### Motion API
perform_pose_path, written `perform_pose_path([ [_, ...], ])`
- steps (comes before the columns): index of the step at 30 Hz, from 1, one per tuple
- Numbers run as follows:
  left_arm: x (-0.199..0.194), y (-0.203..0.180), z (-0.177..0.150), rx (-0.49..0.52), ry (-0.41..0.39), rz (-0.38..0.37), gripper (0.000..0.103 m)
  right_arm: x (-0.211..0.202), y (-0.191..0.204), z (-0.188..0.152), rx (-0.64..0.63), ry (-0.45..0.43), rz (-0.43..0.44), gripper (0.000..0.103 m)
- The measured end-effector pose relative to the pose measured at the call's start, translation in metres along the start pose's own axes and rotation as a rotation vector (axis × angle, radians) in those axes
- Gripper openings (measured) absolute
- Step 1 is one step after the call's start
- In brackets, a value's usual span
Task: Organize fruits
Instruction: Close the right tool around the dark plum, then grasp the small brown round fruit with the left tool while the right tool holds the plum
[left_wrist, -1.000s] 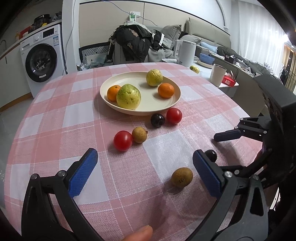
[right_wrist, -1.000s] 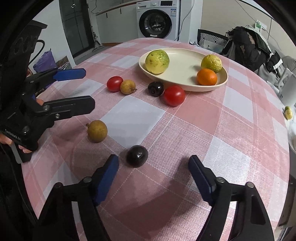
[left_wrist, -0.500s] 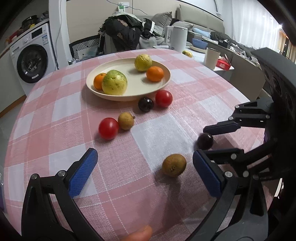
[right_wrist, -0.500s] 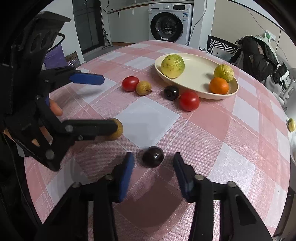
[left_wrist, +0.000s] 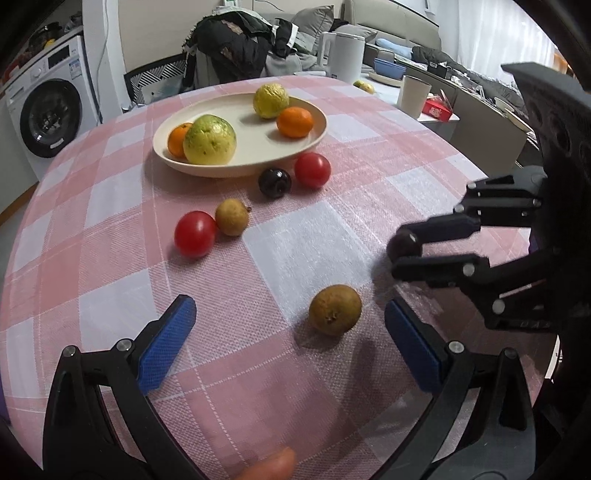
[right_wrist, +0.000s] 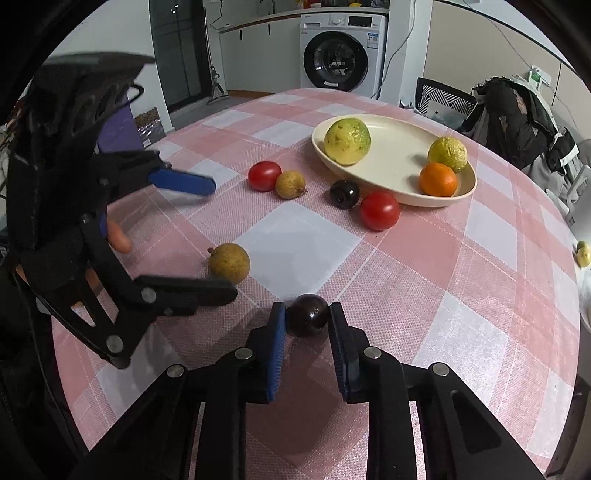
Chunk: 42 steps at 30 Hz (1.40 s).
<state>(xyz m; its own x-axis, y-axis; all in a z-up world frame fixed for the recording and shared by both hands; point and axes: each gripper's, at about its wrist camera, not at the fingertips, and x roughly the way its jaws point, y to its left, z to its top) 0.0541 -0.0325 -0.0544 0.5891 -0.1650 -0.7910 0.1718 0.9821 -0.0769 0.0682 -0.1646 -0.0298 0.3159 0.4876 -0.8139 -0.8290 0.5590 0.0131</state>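
My right gripper (right_wrist: 306, 322) is shut on a dark round fruit (right_wrist: 308, 312) that rests on the checked tablecloth; both blue pads press its sides. The left wrist view shows the same dark fruit (left_wrist: 404, 245) between the right gripper's black fingers (left_wrist: 443, 225). My left gripper (left_wrist: 288, 303) stands open just above the cloth, and a brown round fruit (left_wrist: 335, 309) lies between its fingers, nearer the right one and untouched. Further back, a cream plate (left_wrist: 240, 170) holds a green-yellow guava (left_wrist: 209, 139), a yellow fruit (left_wrist: 270, 100) and two oranges.
Loose on the cloth before the plate lie two red tomatoes (left_wrist: 194, 233) (left_wrist: 312, 170), a small brown fruit (left_wrist: 232, 217) and another dark fruit (left_wrist: 274, 182). A washing machine (right_wrist: 338, 55), a chair with clothes (right_wrist: 513, 110) and a side table with a kettle (left_wrist: 345, 55) stand around the table.
The right gripper's jaws closed from wide open onto the dark fruit. The left gripper sank a little and the brown fruit now lies between its fingers.
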Motion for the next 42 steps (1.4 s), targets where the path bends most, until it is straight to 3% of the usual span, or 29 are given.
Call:
perform_pose_path([
  [7, 0.003, -0.007, -0.004, 0.051, 0.035, -0.019, 0.077, -0.010, -0.007, 0.005, 0.036, -0.057, -0.009, 0.024],
  [15, -0.001, -0.011, -0.004, 0.085, 0.006, -0.035, 0.035, -0.010, -0.008, 0.007, 0.046, -0.064, -0.031, 0.024],
  [18, -0.001, -0.011, -0.003, 0.083, -0.002, -0.048, 0.025, -0.010, -0.009, 0.007, 0.046, -0.065, -0.034, 0.024],
  [30, -0.005, -0.008, -0.003, 0.054, -0.022, -0.085, 0.022, -0.010, -0.008, 0.006, 0.046, -0.066, -0.036, 0.024],
  [37, 0.000, -0.001, 0.000, -0.012, -0.018, -0.118, 0.031, -0.011, -0.008, 0.006, 0.046, -0.069, -0.041, 0.024],
  [42, -0.001, -0.003, 0.002, -0.001, -0.028, -0.127, 0.027, -0.012, -0.008, 0.006, 0.046, -0.071, -0.043, 0.024],
])
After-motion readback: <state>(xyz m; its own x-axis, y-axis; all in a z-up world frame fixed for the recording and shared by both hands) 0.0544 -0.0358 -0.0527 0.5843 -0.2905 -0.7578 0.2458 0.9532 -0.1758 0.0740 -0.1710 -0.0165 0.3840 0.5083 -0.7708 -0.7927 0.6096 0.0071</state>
